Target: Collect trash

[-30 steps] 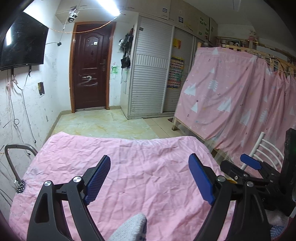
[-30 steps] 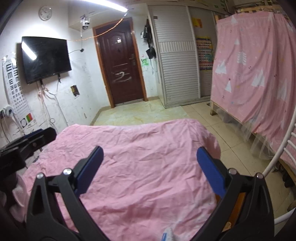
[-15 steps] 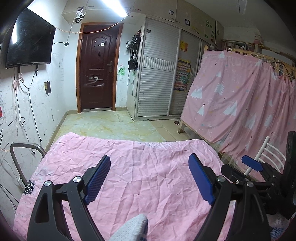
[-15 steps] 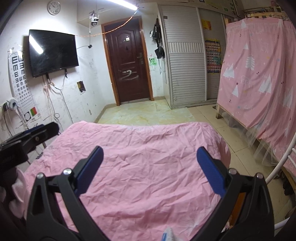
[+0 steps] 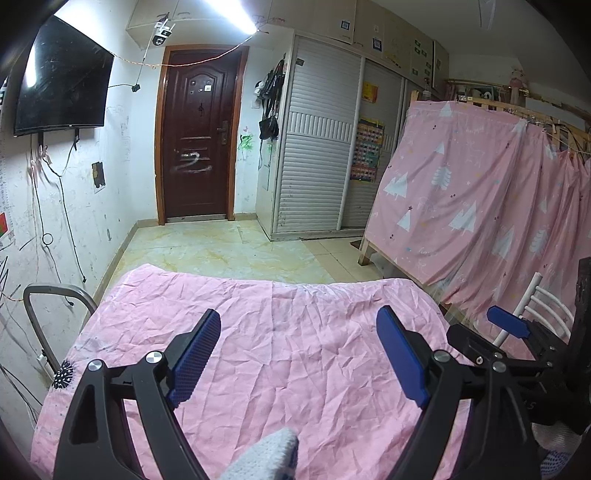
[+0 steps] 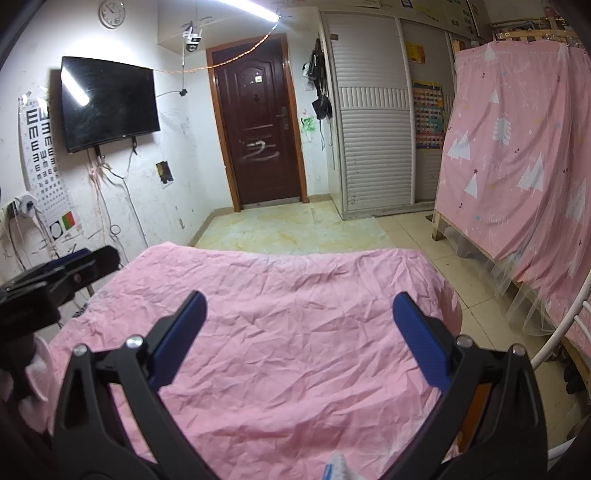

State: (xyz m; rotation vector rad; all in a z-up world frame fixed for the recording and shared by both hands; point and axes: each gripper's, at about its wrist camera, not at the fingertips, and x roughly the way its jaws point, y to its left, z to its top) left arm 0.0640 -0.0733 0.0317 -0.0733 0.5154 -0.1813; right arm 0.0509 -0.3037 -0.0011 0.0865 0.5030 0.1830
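The left tool (image 5: 298, 354) and right tool (image 6: 300, 336) are held spread apart, empty, above the wrinkled pink cloth-covered surface (image 5: 295, 332).

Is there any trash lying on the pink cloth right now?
No, the pink cloth shows only wrinkles, with nothing lying on it.

I counted two grippers (image 5: 298, 328) (image 6: 299, 314), one sheet (image 5: 295, 354), one door (image 5: 197, 140), one television (image 6: 109, 101), one clock (image 6: 111, 13), one eye chart (image 6: 46, 162).
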